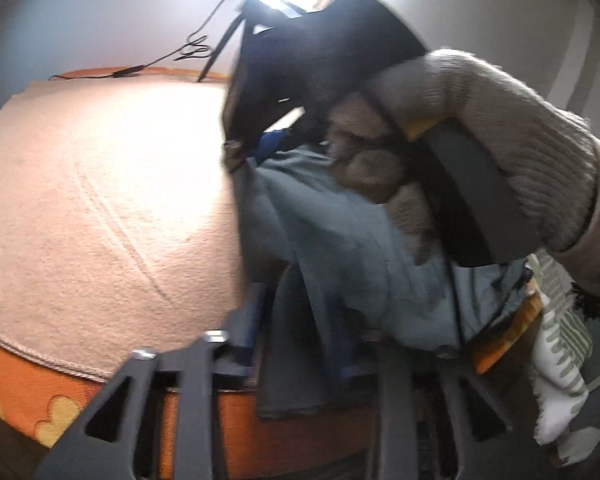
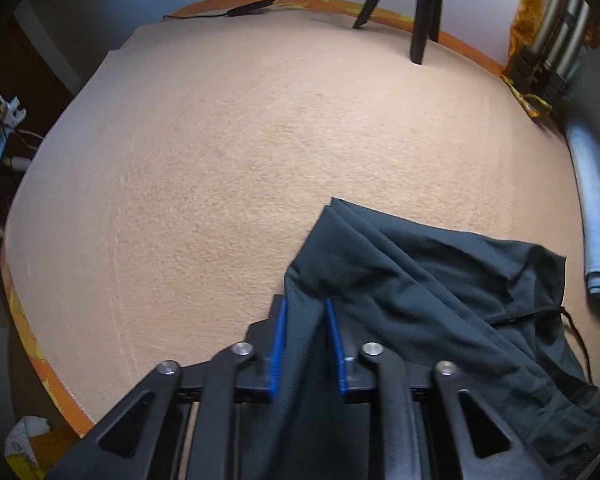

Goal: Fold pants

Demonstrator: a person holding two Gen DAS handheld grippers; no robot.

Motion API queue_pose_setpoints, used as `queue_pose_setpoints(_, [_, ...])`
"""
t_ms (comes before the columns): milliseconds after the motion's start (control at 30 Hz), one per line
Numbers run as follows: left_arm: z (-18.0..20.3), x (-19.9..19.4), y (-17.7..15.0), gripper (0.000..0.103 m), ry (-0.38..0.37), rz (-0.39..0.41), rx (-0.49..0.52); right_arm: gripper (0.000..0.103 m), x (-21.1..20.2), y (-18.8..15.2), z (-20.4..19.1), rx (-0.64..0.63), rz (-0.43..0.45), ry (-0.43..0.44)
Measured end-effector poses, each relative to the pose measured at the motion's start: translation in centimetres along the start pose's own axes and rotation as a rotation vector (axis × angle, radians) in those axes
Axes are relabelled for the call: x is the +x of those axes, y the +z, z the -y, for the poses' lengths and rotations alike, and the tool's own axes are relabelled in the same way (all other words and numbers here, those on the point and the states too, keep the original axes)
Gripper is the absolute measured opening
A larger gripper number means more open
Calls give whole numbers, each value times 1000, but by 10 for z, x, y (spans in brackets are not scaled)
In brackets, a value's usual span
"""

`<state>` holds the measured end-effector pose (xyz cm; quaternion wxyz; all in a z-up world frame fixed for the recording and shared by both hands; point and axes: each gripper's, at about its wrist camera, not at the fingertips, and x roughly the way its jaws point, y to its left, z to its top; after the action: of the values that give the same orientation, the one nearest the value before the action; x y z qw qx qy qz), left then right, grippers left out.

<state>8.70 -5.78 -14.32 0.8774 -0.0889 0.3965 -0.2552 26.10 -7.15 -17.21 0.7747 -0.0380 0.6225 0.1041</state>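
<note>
The pants (image 2: 428,280) are dark grey-green cloth lying bunched at the near right of the peach cloth-covered table (image 2: 220,160). My right gripper (image 2: 305,312) has its blue pads on either side of a fold of the pants and is shut on it. In the left wrist view the pants (image 1: 340,248) hang up close, filling the space between my left gripper's fingers (image 1: 300,320), which grip the cloth. The other gripper (image 1: 236,148), held by a gloved hand (image 1: 480,152), pinches the same cloth just above.
Tripod legs (image 2: 420,16) and a black cable (image 2: 260,0) are at the table's far edge. A folded light-blue cloth (image 2: 596,216) lies at the right edge. An orange patterned cover (image 2: 24,328) shows under the peach cloth. A white patterned cloth (image 1: 560,380) is at the right.
</note>
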Motion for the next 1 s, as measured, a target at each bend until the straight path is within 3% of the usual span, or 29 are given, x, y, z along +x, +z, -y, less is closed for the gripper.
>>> queue_pose_setpoints(33, [-2, 1, 0, 48, 13, -6, -13, 10, -1, -1, 4, 13, 2, 16])
queue_pose_setpoints(200, [-14, 4, -2, 47, -21, -29, -58, 4, -11, -5, 23, 71, 30, 95])
queue_pose_setpoints(267, [-19, 3, 0, 23, -43, -35, -77, 2, -18, -7, 28, 81, 47, 119])
queue_pose_setpoints(400, [-14, -5, 2, 10, -58, -27, -40, 2, -34, -12, 40, 116, 81, 171])
queue_pose_setpoints(667, [31, -25, 23, 9, -122, 5, 81, 1, -67, -21, 67, 154, 155, 256])
queue_pose_setpoints(1000, [106, -22, 49, 9, -217, -12, 266, 1, -124, -46, 136, 232, 270, 343])
